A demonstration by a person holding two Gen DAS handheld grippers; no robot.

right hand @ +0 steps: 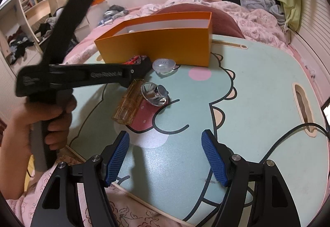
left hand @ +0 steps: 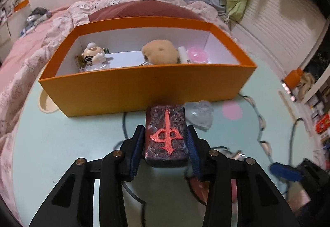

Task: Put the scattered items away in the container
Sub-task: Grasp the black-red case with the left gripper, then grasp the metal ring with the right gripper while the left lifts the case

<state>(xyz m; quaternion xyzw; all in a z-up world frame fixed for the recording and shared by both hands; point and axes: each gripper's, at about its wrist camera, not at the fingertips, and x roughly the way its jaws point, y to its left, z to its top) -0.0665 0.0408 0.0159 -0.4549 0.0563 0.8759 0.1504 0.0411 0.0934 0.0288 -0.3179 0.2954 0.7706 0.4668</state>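
Your left gripper (left hand: 166, 140) is clamped on the dark block (left hand: 166, 134), just near of the orange box (left hand: 144, 86). It probably sits low, so lifting short could clip the near wall. Your right gripper (right hand: 165, 156) hangs apart, empty.

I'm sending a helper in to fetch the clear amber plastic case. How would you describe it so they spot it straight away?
Start at the orange box on the pale green cartoon tray table. On the table in front of it, on a pink patch of the print, lies the amber case, touching a shiny silver funnel-shaped piece. It alone is see-through golden-brown and long and ribbed.
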